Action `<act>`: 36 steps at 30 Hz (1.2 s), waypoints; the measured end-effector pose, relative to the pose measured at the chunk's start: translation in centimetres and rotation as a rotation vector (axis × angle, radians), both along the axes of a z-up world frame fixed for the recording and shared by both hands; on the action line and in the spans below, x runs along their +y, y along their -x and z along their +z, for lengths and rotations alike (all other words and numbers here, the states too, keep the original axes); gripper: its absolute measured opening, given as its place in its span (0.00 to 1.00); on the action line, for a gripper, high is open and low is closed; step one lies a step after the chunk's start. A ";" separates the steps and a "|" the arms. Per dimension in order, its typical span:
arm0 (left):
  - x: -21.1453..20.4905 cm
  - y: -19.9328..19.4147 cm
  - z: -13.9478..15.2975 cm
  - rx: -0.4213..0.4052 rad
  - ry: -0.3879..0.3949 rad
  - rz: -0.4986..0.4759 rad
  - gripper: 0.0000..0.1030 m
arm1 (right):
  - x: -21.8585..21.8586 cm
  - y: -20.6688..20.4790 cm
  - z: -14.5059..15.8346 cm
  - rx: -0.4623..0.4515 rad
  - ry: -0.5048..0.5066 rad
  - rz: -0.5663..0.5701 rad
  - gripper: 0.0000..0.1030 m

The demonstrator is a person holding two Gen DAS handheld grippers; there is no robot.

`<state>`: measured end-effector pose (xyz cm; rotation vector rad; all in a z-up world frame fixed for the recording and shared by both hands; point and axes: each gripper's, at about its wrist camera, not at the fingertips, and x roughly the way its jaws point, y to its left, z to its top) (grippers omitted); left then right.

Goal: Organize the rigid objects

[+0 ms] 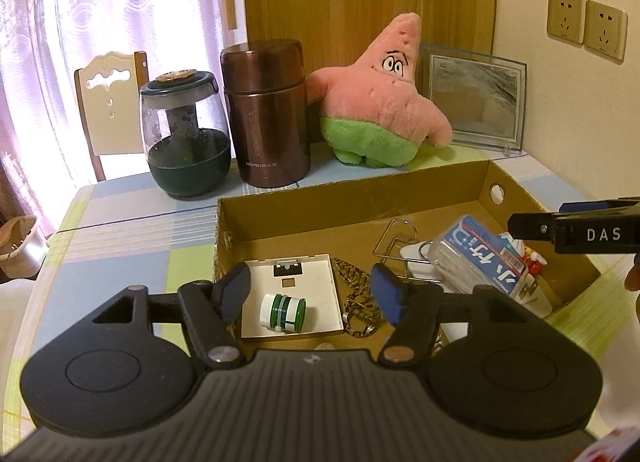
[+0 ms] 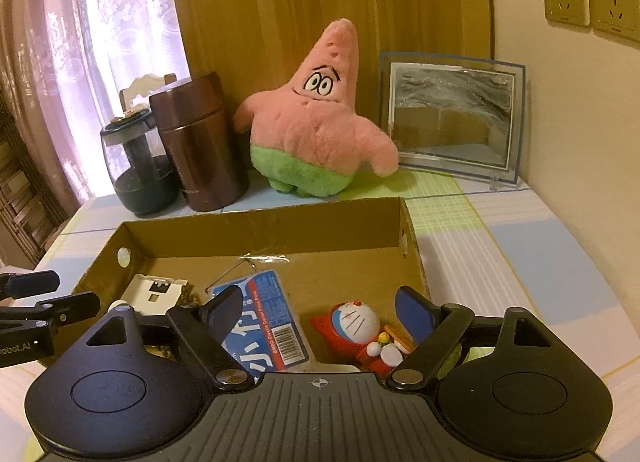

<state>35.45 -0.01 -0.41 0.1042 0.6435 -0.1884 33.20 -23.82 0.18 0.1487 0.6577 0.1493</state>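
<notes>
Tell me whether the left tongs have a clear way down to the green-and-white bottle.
Probably yes. The left tongs are open and hover right over the green-and-white bottle, which lies alone on the white tray in the cardboard box; nothing covers it.

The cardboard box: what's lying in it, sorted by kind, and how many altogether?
In the cardboard box, as far as both views show:
White square tray: 1
Green-and-white cap, on the tray: 1
Leopard-print clip: 1
Wire hanger: 1
Floss-pick pack: 1
Doraemon figure: 1
Total: 6; some white bits under the pack are unclear.
</notes>
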 end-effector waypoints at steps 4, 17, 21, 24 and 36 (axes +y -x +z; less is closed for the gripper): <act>0.1 0.5 0.5 -0.010 -0.001 0.009 0.72 | 0.1 0.6 0.4 -0.005 0.007 0.002 0.81; -0.5 3.9 1.5 -0.041 -0.011 0.014 0.99 | -0.4 3.9 1.1 -0.017 0.030 0.004 0.89; -0.6 4.9 1.6 -0.038 -0.019 0.016 0.99 | -0.5 5.2 1.4 -0.022 0.028 0.001 0.95; -0.6 5.7 1.8 -0.035 -0.018 0.017 0.99 | -0.6 6.0 1.6 -0.024 0.028 0.007 0.98; 0.4 10.2 2.5 0.016 0.018 0.053 0.99 | -0.4 10.7 2.9 0.003 0.034 0.018 0.98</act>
